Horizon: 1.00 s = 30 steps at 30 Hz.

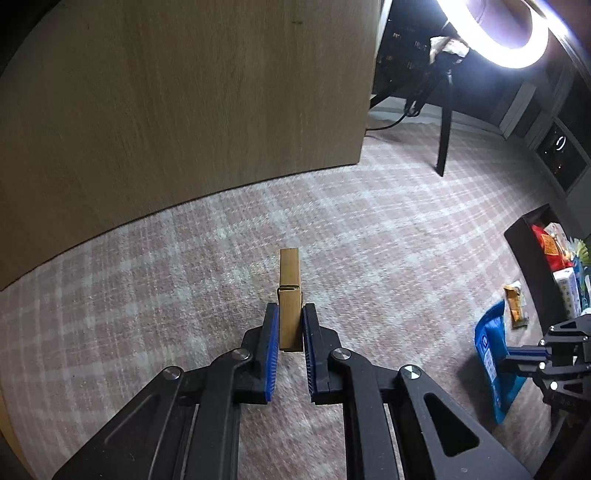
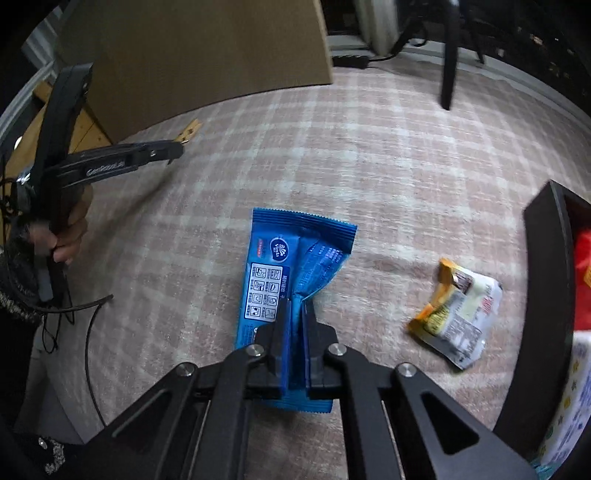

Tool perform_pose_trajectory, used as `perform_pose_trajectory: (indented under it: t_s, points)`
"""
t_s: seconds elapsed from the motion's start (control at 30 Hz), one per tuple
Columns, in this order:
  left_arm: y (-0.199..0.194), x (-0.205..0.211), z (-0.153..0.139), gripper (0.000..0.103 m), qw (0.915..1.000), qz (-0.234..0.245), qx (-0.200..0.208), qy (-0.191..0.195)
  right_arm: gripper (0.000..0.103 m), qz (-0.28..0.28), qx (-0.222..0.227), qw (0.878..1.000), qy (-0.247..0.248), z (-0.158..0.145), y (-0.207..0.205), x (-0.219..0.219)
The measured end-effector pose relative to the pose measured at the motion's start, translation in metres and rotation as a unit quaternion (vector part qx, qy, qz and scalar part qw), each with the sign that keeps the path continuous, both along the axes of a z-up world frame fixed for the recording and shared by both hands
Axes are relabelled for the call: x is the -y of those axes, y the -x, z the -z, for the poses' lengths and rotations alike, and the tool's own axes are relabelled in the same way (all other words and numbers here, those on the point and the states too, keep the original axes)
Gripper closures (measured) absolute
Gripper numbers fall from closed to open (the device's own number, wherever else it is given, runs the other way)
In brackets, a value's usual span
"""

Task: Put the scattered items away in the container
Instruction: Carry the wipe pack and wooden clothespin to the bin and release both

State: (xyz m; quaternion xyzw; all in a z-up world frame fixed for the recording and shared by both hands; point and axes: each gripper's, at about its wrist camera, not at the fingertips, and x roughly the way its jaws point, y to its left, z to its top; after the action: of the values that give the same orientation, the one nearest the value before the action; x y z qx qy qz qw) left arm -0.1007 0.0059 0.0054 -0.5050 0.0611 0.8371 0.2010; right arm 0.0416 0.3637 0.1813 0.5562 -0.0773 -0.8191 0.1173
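My left gripper (image 1: 290, 317) is shut on a wooden clothespin (image 1: 289, 280) and holds it above the checked carpet; the clothespin also shows in the right wrist view (image 2: 189, 130) at the left gripper's tip (image 2: 177, 147). My right gripper (image 2: 295, 314) is shut on a blue snack packet (image 2: 284, 266), pinching a fold of it over the carpet; the packet also shows in the left wrist view (image 1: 489, 343). A small orange and white packet (image 2: 458, 314) lies on the carpet right of it. The dark container (image 2: 546, 295) stands at the right edge with several packets inside.
A wooden cabinet panel (image 1: 184, 103) stands at the far left. A ring light (image 1: 509, 33) on a dark stand (image 1: 445, 122) is at the back right. A black cable (image 2: 92, 332) lies at the left on the carpet.
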Motion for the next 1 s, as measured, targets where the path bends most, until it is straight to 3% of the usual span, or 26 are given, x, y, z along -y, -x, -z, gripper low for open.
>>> perform_pose_trajectory:
  t_s: [0.17, 0.27, 0.37, 0.47, 0.7, 1.0]
  points:
    - [-0.005, -0.009, -0.011, 0.092, 0.9999, 0.004, -0.004, -0.009, 0.098, 0.028, -0.024, 0.999, 0.018, -0.017, -0.03, -0.016]
    - [-0.015, -0.021, -0.024, 0.092, 0.9997, 0.014, -0.011, -0.018, 0.098, 0.044, -0.043, 0.998, 0.026, 0.007, -0.017, 0.015]
    - [-0.025, -0.037, -0.038, 0.092, 0.9988, 0.028, -0.018, -0.035, 0.098, 0.067, -0.061, 0.995, 0.033, 0.004, -0.018, 0.011]
    - [-0.031, -0.065, -0.049, 0.092, 0.9972, 0.051, -0.026, -0.048, 0.098, 0.098, -0.079, 0.991, 0.034, 0.025, -0.006, 0.028]
    - [-0.06, -0.151, -0.075, 0.092, 0.9872, 0.13, -0.033, -0.086, 0.098, 0.186, -0.108, 0.976, 0.022, 0.005, -0.047, -0.039]
    - [-0.101, -0.263, -0.106, 0.092, 0.965, 0.231, -0.034, -0.12, 0.098, 0.284, -0.106, 0.952, -0.031, -0.008, -0.104, -0.128]
